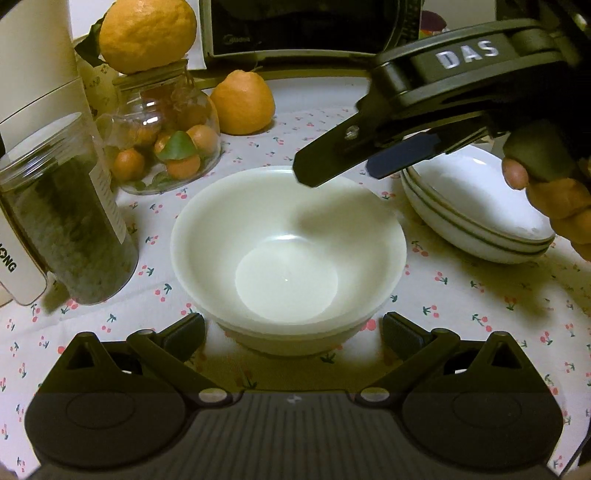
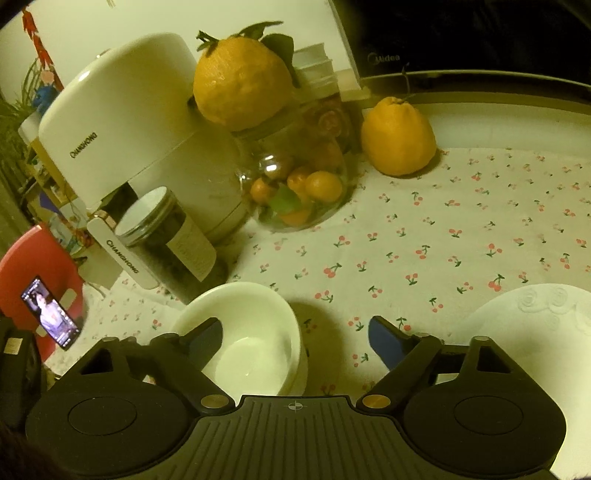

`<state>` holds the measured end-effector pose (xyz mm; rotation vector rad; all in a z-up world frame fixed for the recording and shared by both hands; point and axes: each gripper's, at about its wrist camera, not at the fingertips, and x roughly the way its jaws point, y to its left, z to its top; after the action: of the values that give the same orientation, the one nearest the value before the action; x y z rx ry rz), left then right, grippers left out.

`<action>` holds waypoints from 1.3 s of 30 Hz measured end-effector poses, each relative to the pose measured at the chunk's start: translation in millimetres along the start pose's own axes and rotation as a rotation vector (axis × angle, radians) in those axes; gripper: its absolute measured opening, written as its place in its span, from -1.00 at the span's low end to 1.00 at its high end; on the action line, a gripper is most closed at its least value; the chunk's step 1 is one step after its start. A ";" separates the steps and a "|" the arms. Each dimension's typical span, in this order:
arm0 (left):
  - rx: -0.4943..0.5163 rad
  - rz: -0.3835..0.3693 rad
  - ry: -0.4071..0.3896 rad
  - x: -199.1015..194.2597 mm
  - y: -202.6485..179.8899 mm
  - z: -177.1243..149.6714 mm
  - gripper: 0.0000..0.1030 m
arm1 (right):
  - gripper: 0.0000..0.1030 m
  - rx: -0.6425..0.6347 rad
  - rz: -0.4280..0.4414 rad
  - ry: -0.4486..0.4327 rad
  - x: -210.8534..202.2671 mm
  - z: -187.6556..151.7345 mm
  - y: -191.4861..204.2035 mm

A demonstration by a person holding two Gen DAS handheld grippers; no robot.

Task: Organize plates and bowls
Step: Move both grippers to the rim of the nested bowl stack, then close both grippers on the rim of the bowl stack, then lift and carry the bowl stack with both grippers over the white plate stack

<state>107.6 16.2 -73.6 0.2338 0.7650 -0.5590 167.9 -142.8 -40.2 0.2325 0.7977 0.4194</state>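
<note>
A white bowl (image 1: 288, 251) sits on the cherry-print tablecloth, nested in a second white bowl whose rim shows just under it. My left gripper (image 1: 293, 330) is open, its fingers either side of the stack's near base, apart from it. From the upper right, my right gripper (image 1: 340, 171) hangs over the bowl's far rim, held by a hand. In the right wrist view the bowl (image 2: 255, 343) lies low and left, and the right gripper (image 2: 295, 341) is open, one finger over the bowl and the blue pad outside it. Green-rimmed plates (image 1: 476, 225) are stacked to the right.
A dark-filled jar (image 1: 70, 221), a glass jar of small oranges (image 1: 166, 147), two large citrus fruits and a white appliance (image 2: 129, 122) crowd the left. A microwave (image 1: 295, 26) stands behind. An embossed white plate (image 2: 535, 332) lies right; a red stool (image 2: 40, 269) holds a phone.
</note>
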 end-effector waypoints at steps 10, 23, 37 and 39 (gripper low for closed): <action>0.007 -0.021 -0.014 2.7 3.6 2.8 0.88 | -0.28 0.028 0.006 0.071 21.5 3.3 -5.7; 0.026 -0.020 -0.016 1.6 2.1 5.8 0.79 | -0.54 -0.057 0.026 0.076 19.2 1.8 7.2; 0.023 -0.033 -0.058 -10.2 -6.0 20.1 0.79 | -0.51 -0.033 0.017 0.037 2.4 8.0 0.0; 0.026 -0.033 -0.061 -11.6 -9.5 23.1 0.79 | -0.51 -0.029 0.015 0.028 -1.7 9.4 -1.7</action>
<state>109.1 3.7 -49.1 0.2279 0.7042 -0.6050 174.2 -145.5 -33.4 0.2058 0.8175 0.4488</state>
